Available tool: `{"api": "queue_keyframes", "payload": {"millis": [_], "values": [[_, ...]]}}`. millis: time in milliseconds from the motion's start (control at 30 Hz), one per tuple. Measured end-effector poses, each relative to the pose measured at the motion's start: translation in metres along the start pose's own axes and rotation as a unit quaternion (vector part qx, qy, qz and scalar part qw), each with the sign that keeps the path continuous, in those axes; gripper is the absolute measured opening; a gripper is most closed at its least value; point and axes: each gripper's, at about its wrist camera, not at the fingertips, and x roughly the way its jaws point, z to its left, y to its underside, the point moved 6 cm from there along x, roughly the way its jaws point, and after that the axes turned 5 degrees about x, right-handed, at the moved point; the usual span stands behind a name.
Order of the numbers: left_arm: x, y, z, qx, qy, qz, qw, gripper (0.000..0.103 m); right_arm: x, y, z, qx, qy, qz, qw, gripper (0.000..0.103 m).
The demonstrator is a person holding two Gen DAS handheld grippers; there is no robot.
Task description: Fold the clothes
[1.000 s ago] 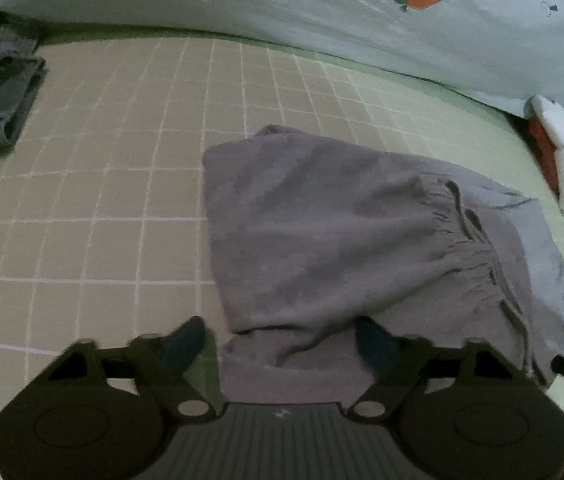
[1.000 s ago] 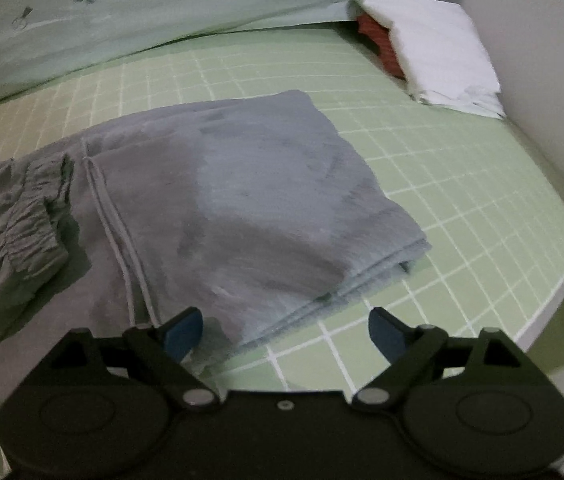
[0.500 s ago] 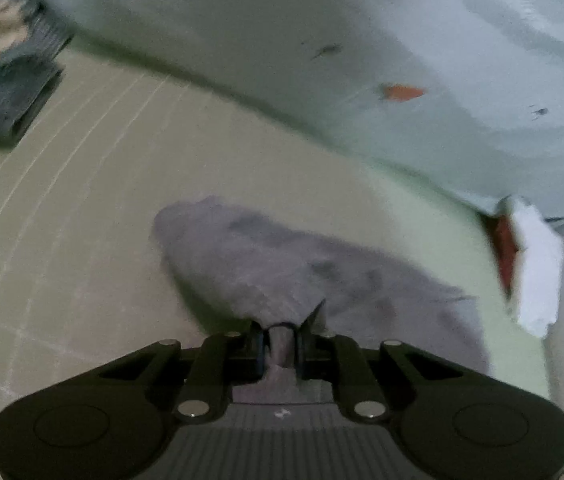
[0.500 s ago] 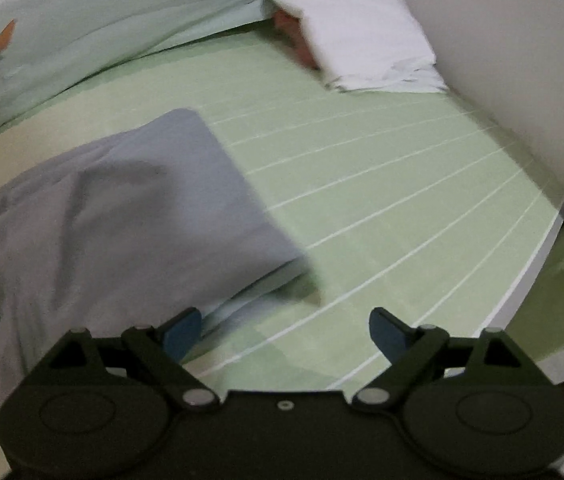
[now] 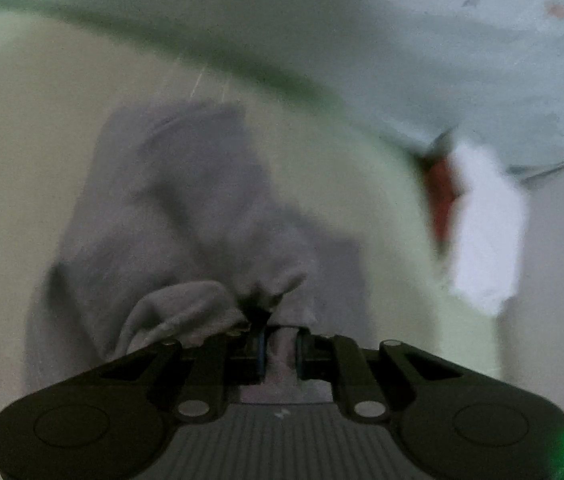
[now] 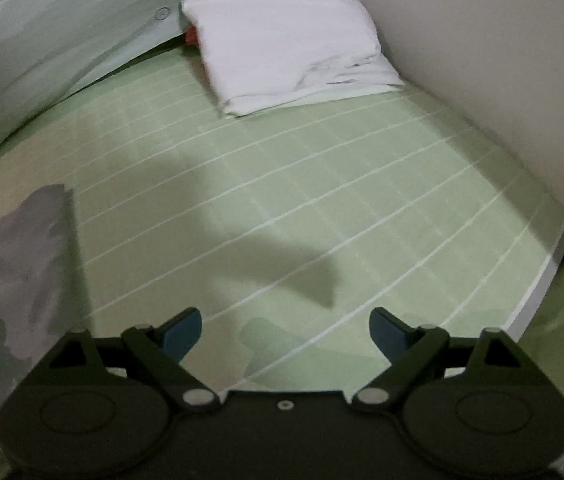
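The left gripper (image 5: 280,346) is clamped on a bunched fold of the grey garment (image 5: 186,208); cloth fills the narrow gap between its blue pads, and its jaws have just been closing onto that fold. The rest of the garment trails away from the jaws across the green sheet (image 5: 22,160), rumpled, with a loose flap just left of the fingers. The left view is badly blurred: the sheet's grid lines are nearly lost and the garment's outline is soft, so its waistband and folds cannot be made out.

The right gripper (image 6: 285,330) hangs over bare sheet (image 6: 321,200) with its jaws spread wide and nothing between them. In that view only a smeared corner of the garment (image 6: 22,248) shows, cut off at the left edge.

A folded white cloth (image 6: 282,40) lies at the far end of the sheet beside the wall (image 6: 501,60), with something red (image 6: 191,36) mostly hidden under it. A pale blanket (image 6: 42,40) runs along the far side.
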Motion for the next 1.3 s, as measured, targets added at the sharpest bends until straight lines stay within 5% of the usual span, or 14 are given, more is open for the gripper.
{"api": "queue_keyframes", "payload": {"millis": [233,300,367,433,533,700,867,1067,1200,1233,1300], "values": [[0.009,0.017,-0.002,-0.059,-0.029,-0.009,0.9978,0.022,0.013,0.000,-0.007,-0.060,-0.023,0.017,0.998,0.092],[-0.001,0.017,0.000,-0.074,-0.024,-0.014,0.9969,0.032,0.017,-0.003,-0.004,-0.077,-0.031,0.022,0.996,0.092],[-0.009,0.015,-0.009,-0.078,-0.008,-0.024,0.9967,0.060,0.017,-0.005,0.002,-0.091,-0.040,0.019,0.995,0.092],[-0.023,0.015,-0.018,-0.062,0.003,-0.032,0.9975,0.077,0.014,-0.008,0.008,-0.105,-0.050,0.011,0.993,0.092],[-0.049,0.016,-0.025,-0.027,-0.006,-0.042,0.9987,0.079,0.010,-0.006,0.026,-0.122,-0.066,0.007,0.990,0.092],[-0.083,0.016,-0.004,0.018,-0.084,-0.063,0.9943,0.081,0.001,0.002,0.075,-0.143,-0.106,0.001,0.984,0.092],[-0.097,0.011,0.040,-0.001,-0.136,-0.059,0.9890,0.082,-0.011,0.007,0.138,-0.176,-0.157,-0.001,0.972,0.092],[-0.096,0.001,0.073,-0.003,-0.149,-0.043,0.9879,0.082,-0.021,0.010,0.207,-0.188,-0.243,0.007,0.952,0.088],[-0.092,-0.005,0.089,-0.008,-0.150,-0.038,0.9879,0.082,-0.008,0.015,0.238,-0.180,-0.287,0.056,0.939,0.066],[-0.088,-0.009,0.090,-0.011,-0.148,-0.036,0.9883,0.082,-0.005,0.016,0.243,-0.186,-0.293,0.064,0.935,0.042],[-0.086,-0.015,0.093,-0.013,-0.144,-0.035,0.9888,0.082,-0.003,0.017,0.250,-0.193,-0.310,0.084,0.927,0.018]]}}
